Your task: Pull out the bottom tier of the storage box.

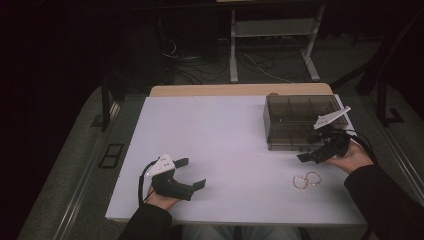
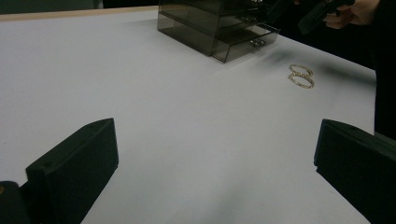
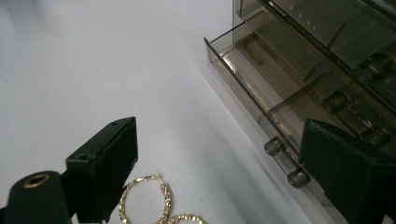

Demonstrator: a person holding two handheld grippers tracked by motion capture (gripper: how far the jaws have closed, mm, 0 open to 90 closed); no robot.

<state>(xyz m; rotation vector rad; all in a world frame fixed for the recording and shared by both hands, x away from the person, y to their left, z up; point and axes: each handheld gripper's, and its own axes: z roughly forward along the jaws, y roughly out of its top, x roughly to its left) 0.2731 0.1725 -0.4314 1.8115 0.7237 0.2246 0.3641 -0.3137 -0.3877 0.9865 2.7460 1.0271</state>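
A: High view puts the gold hoop earrings (image 1: 306, 181) on the table (image 1: 225, 150), just below-left of the right tool (image 1: 312, 155), its jaws wide and empty; the left tool (image 1: 192, 172), also wide, is well apart

B: Right gripper view adds the drawer (image 3: 261, 88) of the smoked box (image 1: 300, 120) standing pulled out, beside the hoops

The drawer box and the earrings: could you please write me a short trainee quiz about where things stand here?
1. True or false: the bottom drawer of the smoky drawer box is pulled out.
2. How many gold hoop earrings lie on the table?
3. Which is nearer the earrings: A, left gripper, or B, right gripper?

Key: 1 true; 2 two, touching each other; 3 B, jaws open, holding nothing.
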